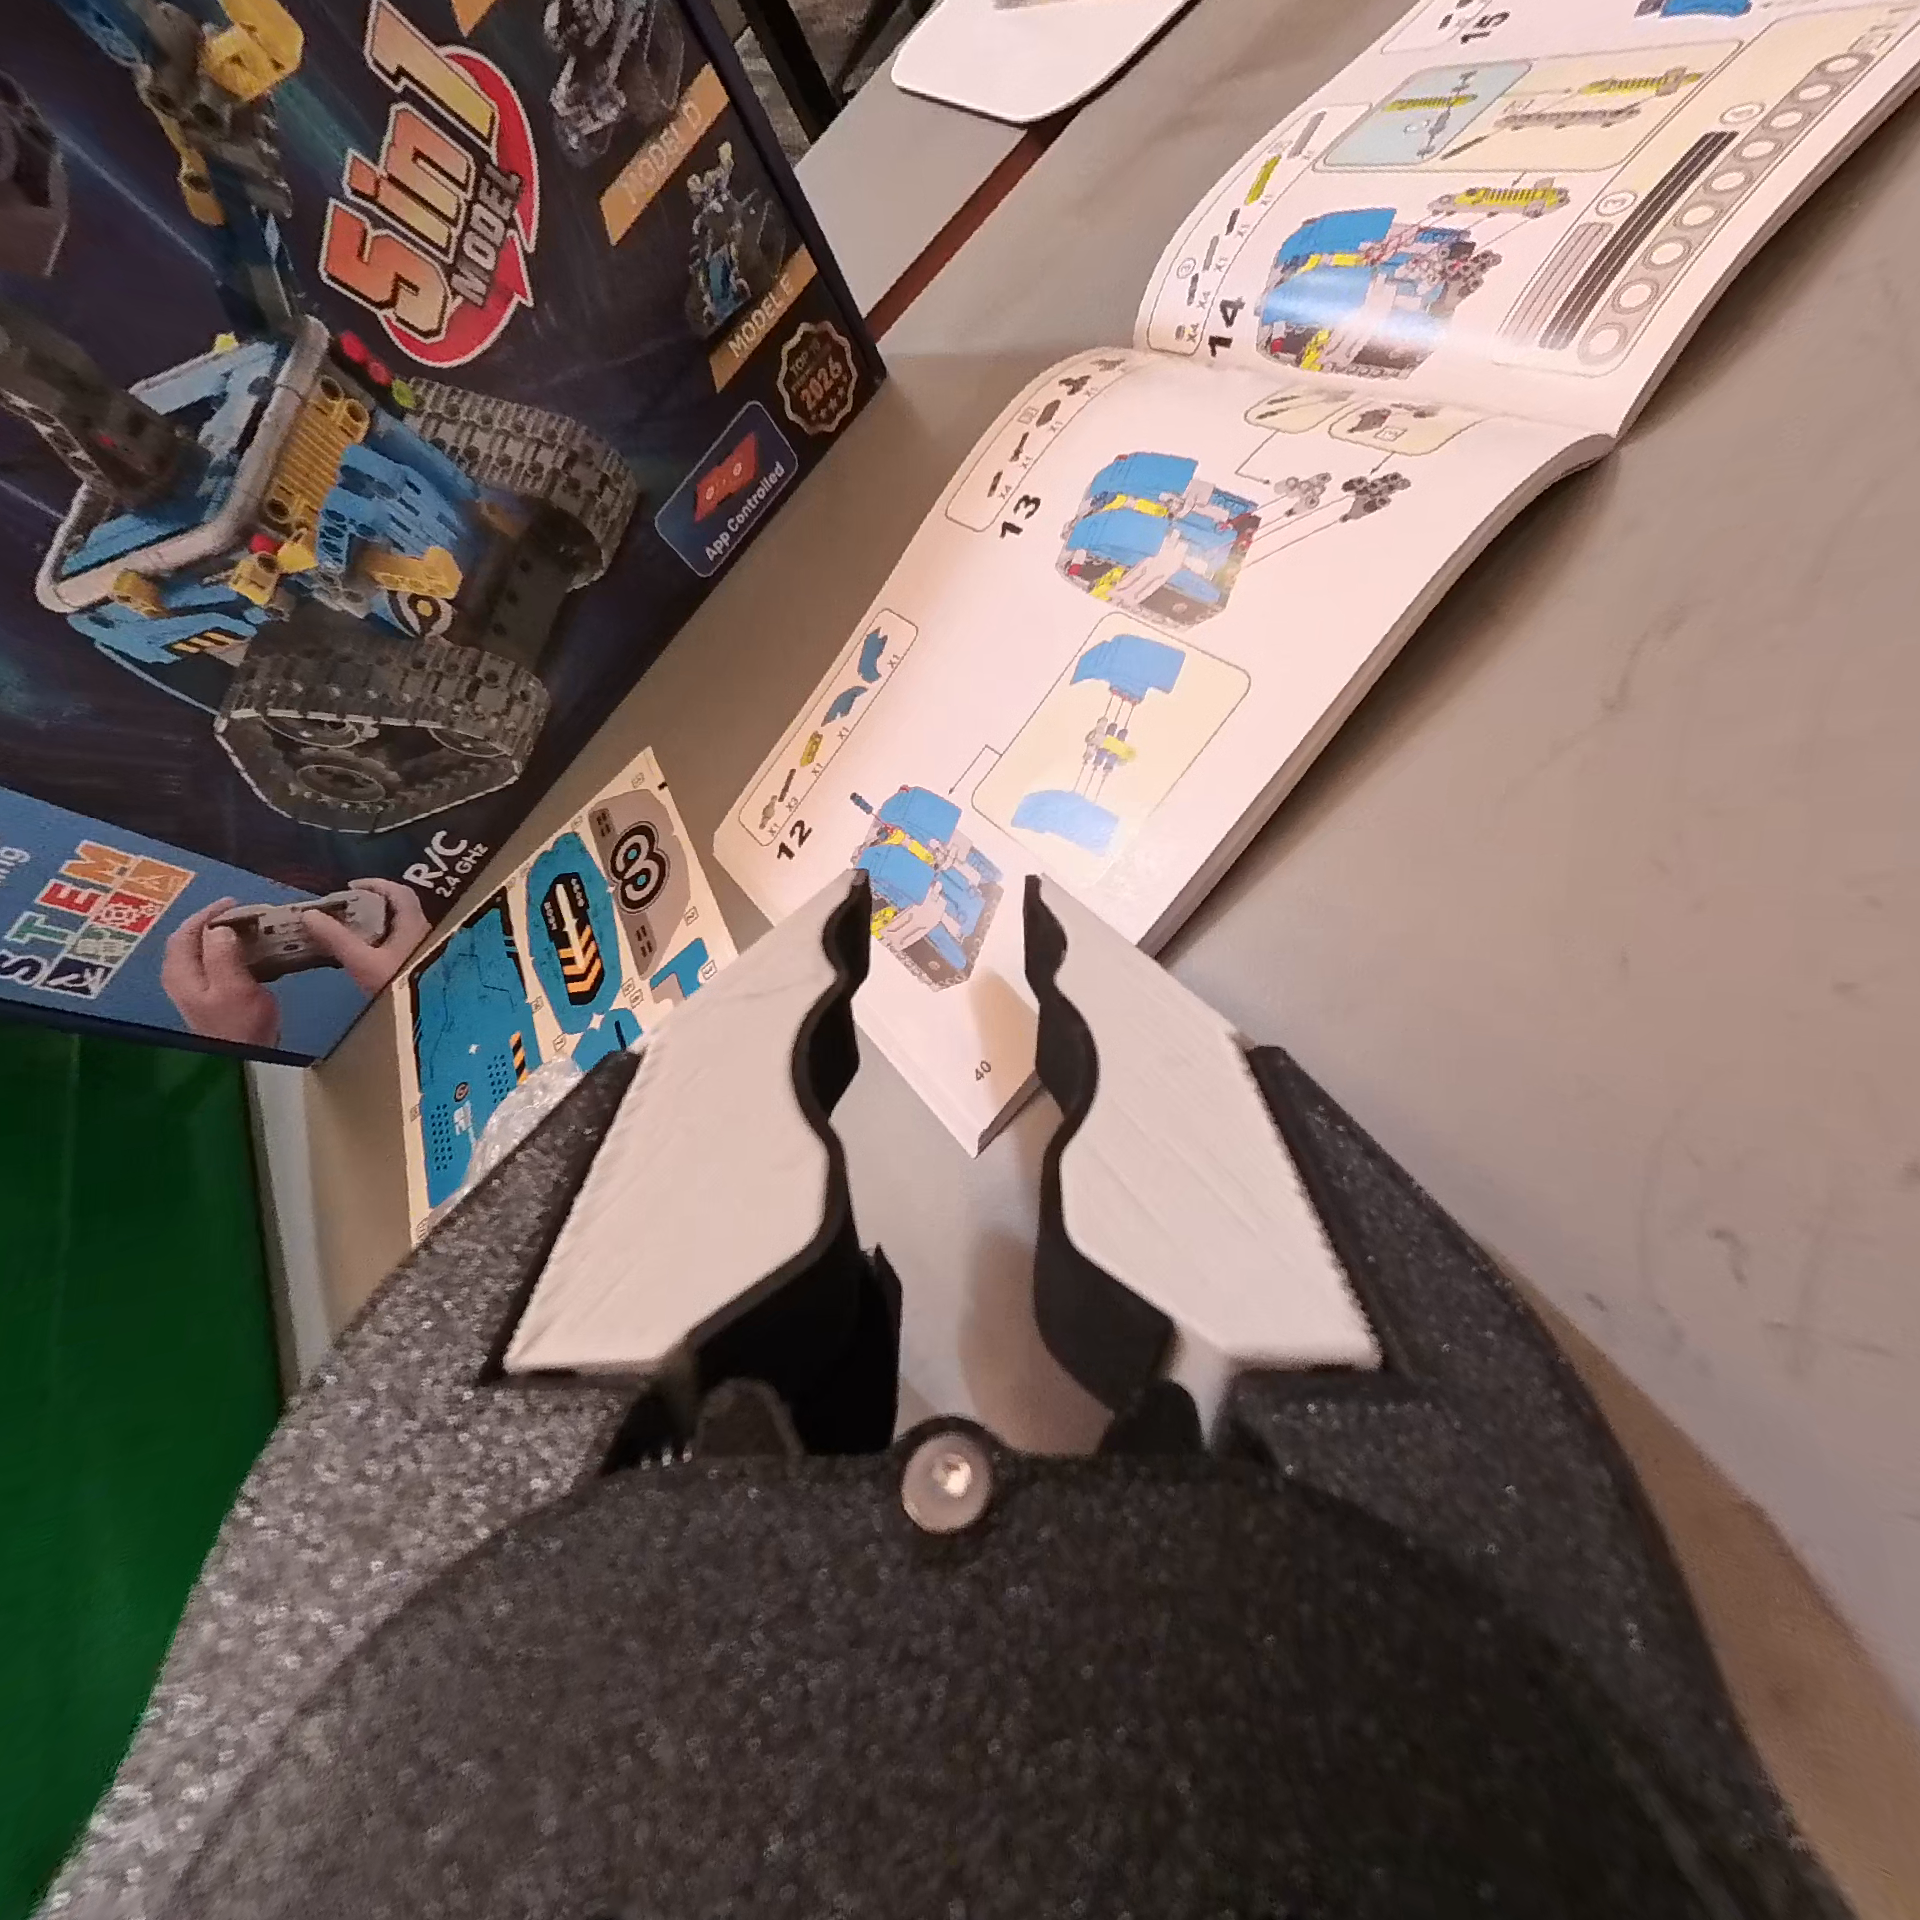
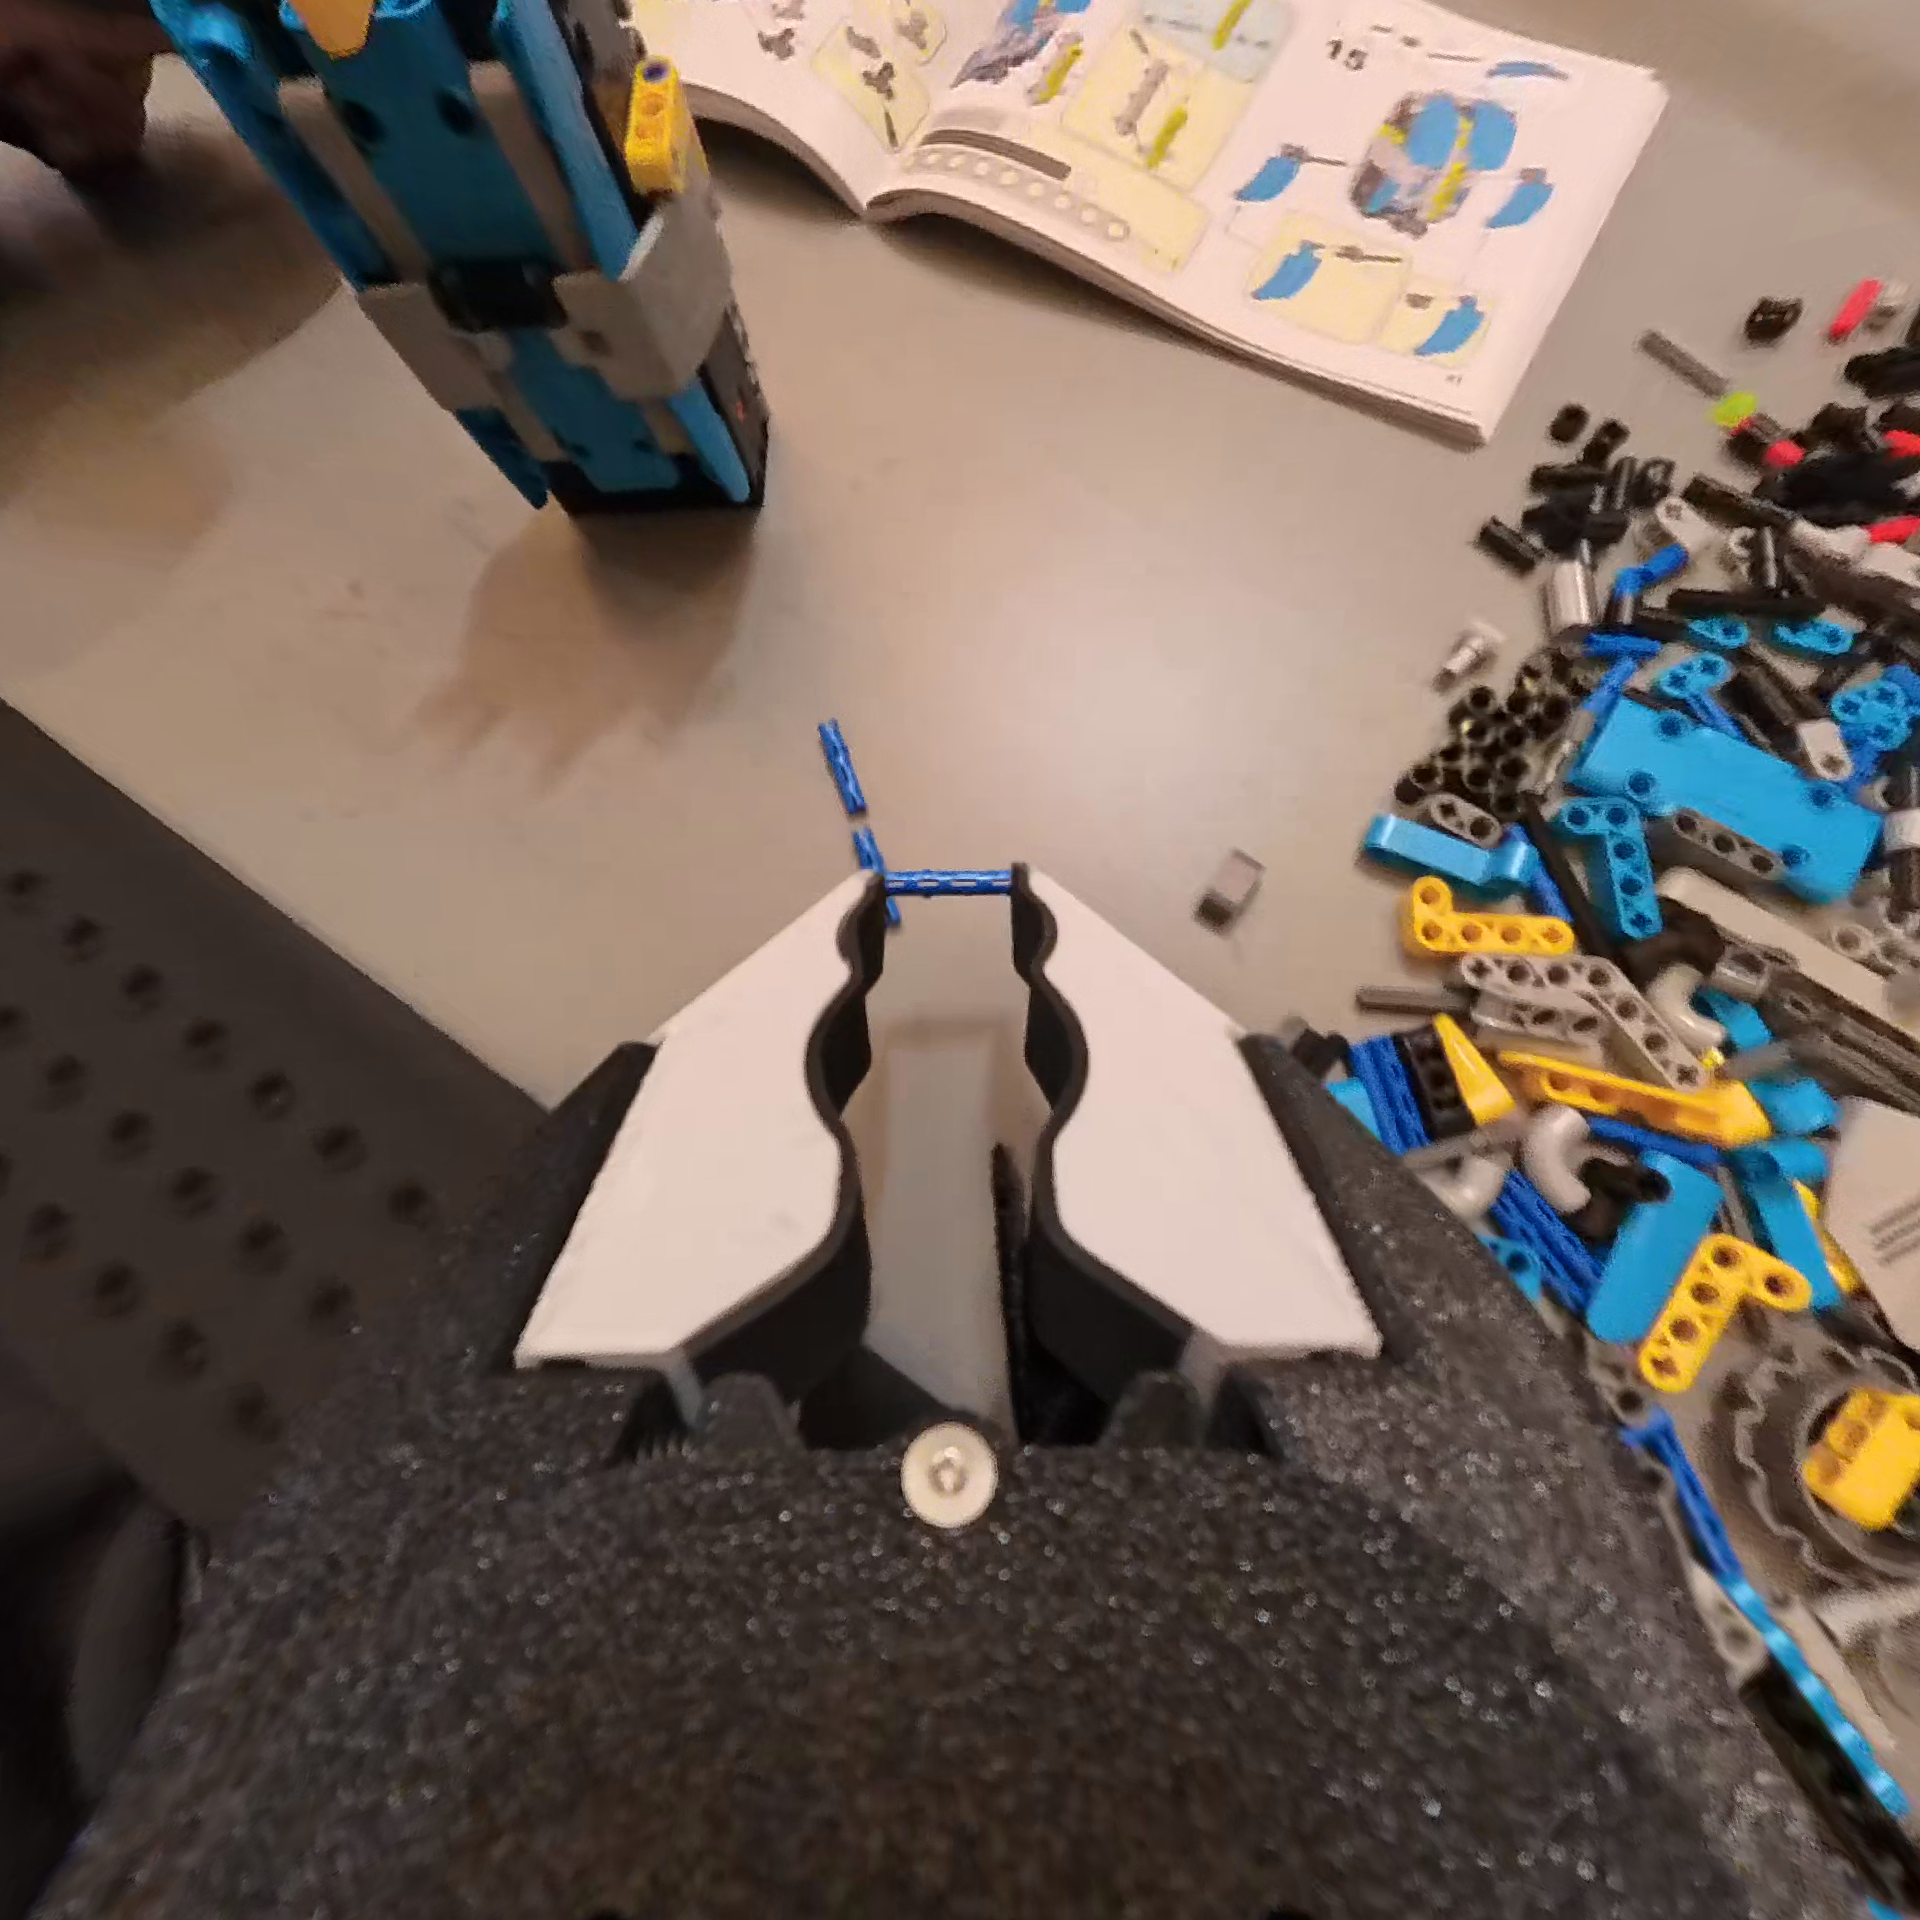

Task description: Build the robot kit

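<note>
Left gripper: the left gripper (image 1: pixel 943 883) has white plastic fingers with wavy black inner pads on a speckled black body; the jaws stand apart with nothing between them, over the near corner of the booklet (image 1: pixel 1195 582).
Right gripper: the right gripper (image 2: pixel 948 878), of the same make, is clamped on a blue axle (image 2: pixel 948 883) at the very fingertips.
Axle: thin, ridged, dark blue rod; its long axis runs crosswise from one fingertip to the other, level with the table (image 2: pixel 987 582).
Other axles: a second axle (image 2: pixel 842 766) lies on the table just beyond the tips, pointing away from the camera; a third (image 2: pixel 869 854) lies nearer, partly hidden behind the left finger.
Model: a tall, boxy block model (image 2: pixel 540 260) of blue, grey and black parts with a yellow holed piece near its top stands upright on the table, well apart from the axle; its top is cut off by the picture edge.
Pile: loose parts (image 2: pixel 1662 935) in blue, yellow, grey and black, among them holed beams and L-shaped pieces, lie in a heap at the right.
Booklet: open, glossy pages bowed upward, with pictured building steps.
Box: a dark printed cardboard box (image 1: pixel 312 468) stands beside the booklet.
Sticker sheet: a flat sticker sheet (image 1: pixel 551 966) lies between box and booklet.
Table: smooth, matt grey.
</note>
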A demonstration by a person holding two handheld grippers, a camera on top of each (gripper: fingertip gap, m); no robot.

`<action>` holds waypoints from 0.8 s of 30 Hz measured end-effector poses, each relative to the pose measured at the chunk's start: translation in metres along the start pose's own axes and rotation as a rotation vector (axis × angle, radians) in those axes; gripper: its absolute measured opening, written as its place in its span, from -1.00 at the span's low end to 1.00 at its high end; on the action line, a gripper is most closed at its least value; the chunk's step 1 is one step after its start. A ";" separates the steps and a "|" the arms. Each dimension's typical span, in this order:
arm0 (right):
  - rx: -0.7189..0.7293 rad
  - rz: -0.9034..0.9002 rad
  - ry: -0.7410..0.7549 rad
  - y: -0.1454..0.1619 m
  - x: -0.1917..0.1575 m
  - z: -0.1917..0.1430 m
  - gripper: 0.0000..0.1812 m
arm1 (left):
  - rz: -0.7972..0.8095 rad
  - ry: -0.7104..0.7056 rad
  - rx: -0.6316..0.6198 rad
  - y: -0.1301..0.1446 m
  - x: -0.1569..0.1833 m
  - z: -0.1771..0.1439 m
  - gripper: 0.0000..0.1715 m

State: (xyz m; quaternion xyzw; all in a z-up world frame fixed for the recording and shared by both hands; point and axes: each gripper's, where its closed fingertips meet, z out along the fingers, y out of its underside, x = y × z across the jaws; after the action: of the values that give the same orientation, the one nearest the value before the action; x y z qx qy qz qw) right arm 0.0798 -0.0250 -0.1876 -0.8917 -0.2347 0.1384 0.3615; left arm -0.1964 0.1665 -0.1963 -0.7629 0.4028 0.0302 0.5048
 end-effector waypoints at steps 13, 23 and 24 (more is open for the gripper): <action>-0.133 -0.019 0.053 0.015 0.008 0.036 -0.73 | 0.024 0.002 -0.002 0.000 0.003 0.000 -0.66; -0.006 0.019 0.115 0.000 0.040 0.001 -0.63 | 0.027 0.005 -0.004 0.001 0.004 0.000 -0.66; -0.007 0.041 0.148 0.005 0.053 -0.007 -0.63 | 0.029 0.006 -0.004 0.001 0.004 0.000 -0.66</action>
State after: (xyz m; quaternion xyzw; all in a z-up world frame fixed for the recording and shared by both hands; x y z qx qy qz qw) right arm 0.1294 -0.0044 -0.1905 -0.9055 -0.1894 0.0786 0.3716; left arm -0.1940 0.1646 -0.1987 -0.7581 0.4154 0.0362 0.5014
